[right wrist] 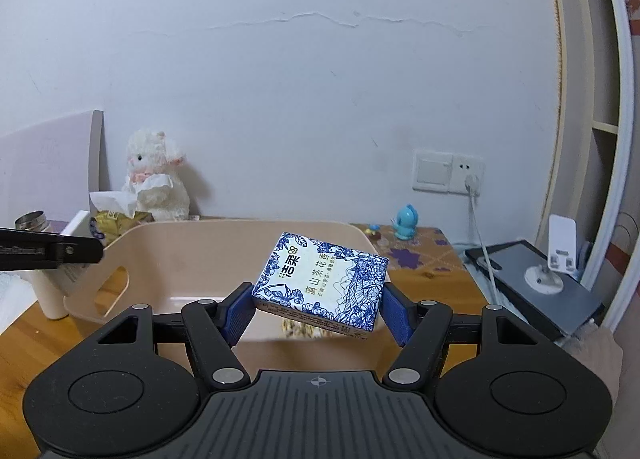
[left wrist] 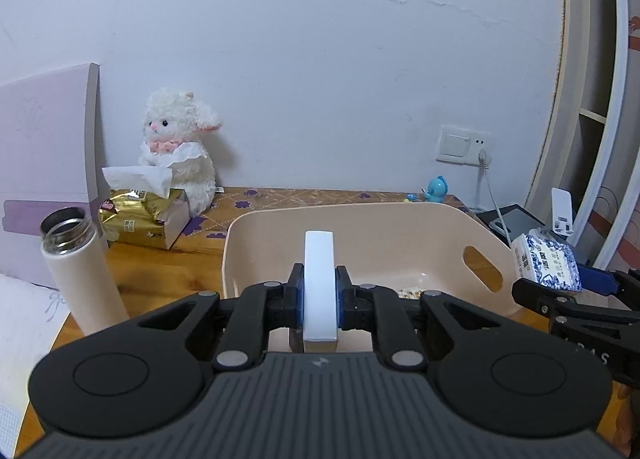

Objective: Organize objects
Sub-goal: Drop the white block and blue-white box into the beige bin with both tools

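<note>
A beige plastic basket (left wrist: 400, 219) with a handle slot stands on the wooden table. My left gripper (left wrist: 319, 291) is shut on a thin white box (left wrist: 318, 259), held on edge above the basket's near rim. My right gripper (right wrist: 318, 311) is shut on a blue-and-white tissue pack (right wrist: 324, 279), tilted, above the basket (right wrist: 192, 243). The same tissue pack (left wrist: 546, 261) and the right gripper show at the right in the left wrist view. A small patterned item (left wrist: 410, 293) lies on the basket floor.
A white flask (left wrist: 82, 275) without a lid stands left of the basket. Behind it are a gold tissue box (left wrist: 146, 219), a white plush lamb (left wrist: 178, 147) and a blue toy (left wrist: 436, 189). A dark tablet (right wrist: 552, 279) with a cable and a white stand (right wrist: 562, 243) lie at the right.
</note>
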A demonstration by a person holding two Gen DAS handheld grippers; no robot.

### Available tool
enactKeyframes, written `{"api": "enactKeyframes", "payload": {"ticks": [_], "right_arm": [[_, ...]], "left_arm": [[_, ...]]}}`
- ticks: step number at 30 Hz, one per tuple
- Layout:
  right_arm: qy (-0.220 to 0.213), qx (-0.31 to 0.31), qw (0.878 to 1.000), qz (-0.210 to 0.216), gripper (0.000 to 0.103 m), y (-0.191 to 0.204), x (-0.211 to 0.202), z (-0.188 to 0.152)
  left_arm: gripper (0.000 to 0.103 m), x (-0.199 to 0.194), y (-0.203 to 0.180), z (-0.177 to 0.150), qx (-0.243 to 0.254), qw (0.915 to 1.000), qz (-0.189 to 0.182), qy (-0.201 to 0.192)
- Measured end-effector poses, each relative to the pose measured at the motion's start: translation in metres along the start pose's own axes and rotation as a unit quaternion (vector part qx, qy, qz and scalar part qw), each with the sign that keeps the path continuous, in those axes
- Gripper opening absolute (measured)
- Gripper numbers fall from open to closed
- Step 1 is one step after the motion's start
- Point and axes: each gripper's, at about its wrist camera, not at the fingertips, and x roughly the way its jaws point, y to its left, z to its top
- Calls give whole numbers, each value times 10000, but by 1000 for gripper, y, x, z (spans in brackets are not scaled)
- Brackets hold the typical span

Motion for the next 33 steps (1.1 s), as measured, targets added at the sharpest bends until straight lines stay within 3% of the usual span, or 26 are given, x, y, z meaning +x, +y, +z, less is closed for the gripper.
{"api": "enactKeyframes", "payload": {"ticks": [7,15,21,23,25,27,29,33], "right_arm": [[42,-71,10000,38,65,8,29,11],[422,-191,9989,49,65,14,67,12],[724,-233,9971,68,65,14,84,3],[776,-256,9966,64,71,14,85,2],[716,-270,9970,94,72,14,81,1],[634,-246,9976,110,76,12,75,4],[527,-224,9983,96,80,10,67,7],[366,-158,9992,71,92,3,50,12]], "left_arm": [[16,45,-7,6,217,9992,272,210],[16,99,-13,-5,396,9944,353,915],[17,112,-15,-13,509,9916,373,1131],[17,112,-14,-15,470,9913,389,1163],[26,109,-14,-13,427,9915,437,1149],[49,104,-14,-11,400,9920,441,1115],[65,96,-15,-8,381,9929,437,1034],[77,75,-19,-2,348,9944,549,834]]}}
